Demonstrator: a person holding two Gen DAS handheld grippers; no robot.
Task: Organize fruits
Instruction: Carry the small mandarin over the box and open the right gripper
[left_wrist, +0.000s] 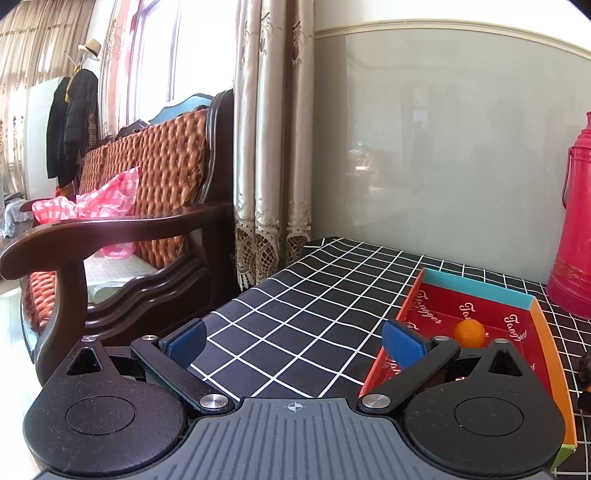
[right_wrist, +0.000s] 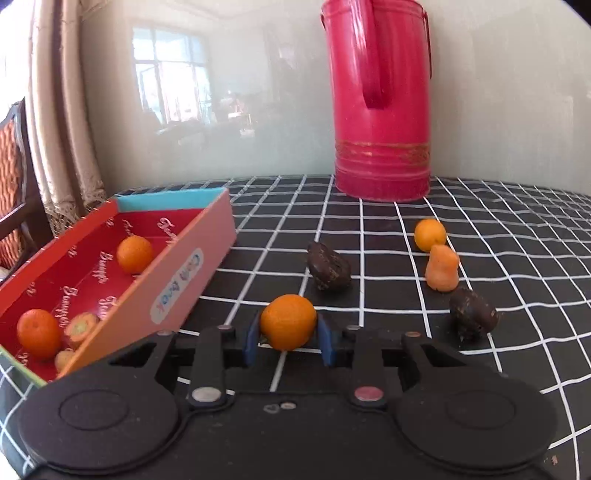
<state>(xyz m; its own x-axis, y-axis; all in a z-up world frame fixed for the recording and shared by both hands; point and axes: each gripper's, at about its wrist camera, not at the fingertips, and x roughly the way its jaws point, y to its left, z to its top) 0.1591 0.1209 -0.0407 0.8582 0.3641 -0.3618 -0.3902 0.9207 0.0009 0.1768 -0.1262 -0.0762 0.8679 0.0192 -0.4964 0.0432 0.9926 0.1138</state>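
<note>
My right gripper (right_wrist: 289, 334) is shut on an orange (right_wrist: 288, 321), held just above the checked tablecloth, right of the red box (right_wrist: 177, 284). The box holds two oranges (right_wrist: 135, 254) (right_wrist: 38, 333) and carrot pieces (right_wrist: 79, 328). On the cloth lie another orange (right_wrist: 429, 233), an orange carrot chunk (right_wrist: 442, 268) and two dark brown fruits (right_wrist: 328, 270) (right_wrist: 472, 314). My left gripper (left_wrist: 293, 343) is open and empty over the cloth, left of the box (left_wrist: 532, 310), where one orange (left_wrist: 469, 332) shows.
A tall red thermos (right_wrist: 380, 99) stands at the back by the wall; it also shows in the left wrist view (left_wrist: 576, 236). A wooden sofa (left_wrist: 122, 236) and curtain (left_wrist: 273, 147) lie beyond the table's left edge.
</note>
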